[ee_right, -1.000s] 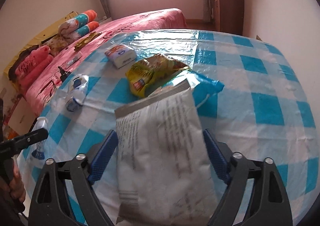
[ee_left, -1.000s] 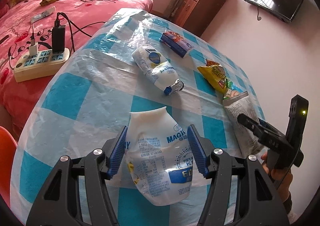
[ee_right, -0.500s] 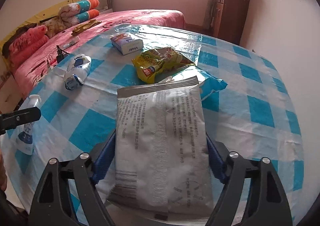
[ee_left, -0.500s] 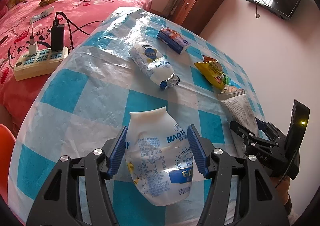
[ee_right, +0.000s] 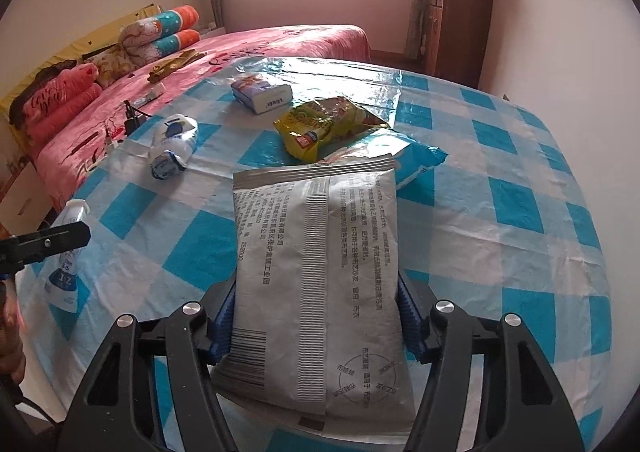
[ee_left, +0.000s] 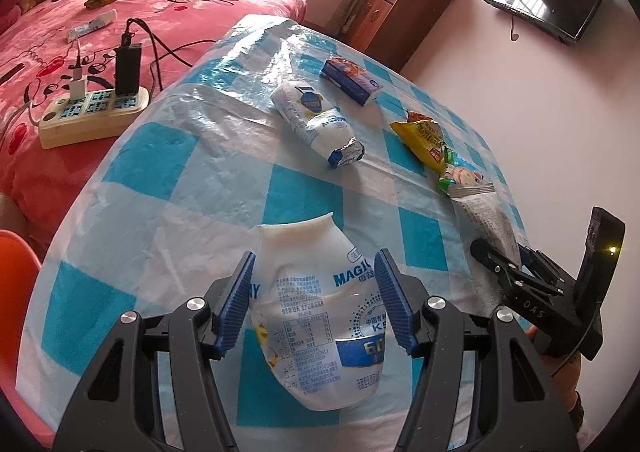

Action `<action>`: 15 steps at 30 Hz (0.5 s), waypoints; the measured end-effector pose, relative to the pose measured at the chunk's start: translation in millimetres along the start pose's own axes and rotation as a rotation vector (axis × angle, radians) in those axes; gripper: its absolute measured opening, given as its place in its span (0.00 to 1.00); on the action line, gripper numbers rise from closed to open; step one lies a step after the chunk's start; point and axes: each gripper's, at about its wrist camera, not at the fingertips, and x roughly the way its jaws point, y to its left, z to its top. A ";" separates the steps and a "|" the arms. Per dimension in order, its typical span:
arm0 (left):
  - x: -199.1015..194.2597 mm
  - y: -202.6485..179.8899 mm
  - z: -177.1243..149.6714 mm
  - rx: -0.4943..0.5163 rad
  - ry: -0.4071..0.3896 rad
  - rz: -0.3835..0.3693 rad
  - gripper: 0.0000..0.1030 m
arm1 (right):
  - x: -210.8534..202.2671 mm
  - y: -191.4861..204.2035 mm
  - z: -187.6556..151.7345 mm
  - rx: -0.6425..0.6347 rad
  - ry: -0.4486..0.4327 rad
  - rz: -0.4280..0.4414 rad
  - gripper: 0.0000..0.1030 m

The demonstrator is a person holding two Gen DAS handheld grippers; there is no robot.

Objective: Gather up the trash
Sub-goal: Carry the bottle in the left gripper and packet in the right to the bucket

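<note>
Left view: my left gripper (ee_left: 314, 306) clamps a squashed white bottle (ee_left: 318, 316) above the checked tablecloth (ee_left: 192, 188), lifted clear for collecting. Bed (ee_left: 48, 52) behind.

Right view: my right gripper (ee_right: 316, 318) has just been closing on the grey packet (ee_right: 320, 272); pads meet its edges. More trash lies on the tablecloth beyond.

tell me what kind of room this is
Most likely a bedroom in a home: a bed with pink bedding and rolled quilts, a wooden cabinet, and a wall TV beside the checked table.
</note>
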 end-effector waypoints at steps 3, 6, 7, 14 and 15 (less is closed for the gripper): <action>-6.4 3.7 -2.2 -0.002 -0.007 0.000 0.60 | -7.1 7.4 -0.6 -0.001 -0.007 0.011 0.63; -16.1 9.3 -4.4 -0.009 -0.022 0.002 0.60 | -12.5 16.8 0.3 -0.004 -0.009 0.033 0.63; -18.8 11.1 -5.2 -0.011 -0.027 0.003 0.60 | -15.4 22.0 0.6 -0.007 -0.012 0.046 0.63; -41.1 30.7 -13.6 -0.029 -0.060 0.026 0.60 | -28.7 59.3 5.9 -0.061 -0.026 0.100 0.63; -44.0 34.1 -14.7 -0.033 -0.064 0.030 0.60 | -31.0 67.6 7.4 -0.073 -0.028 0.114 0.63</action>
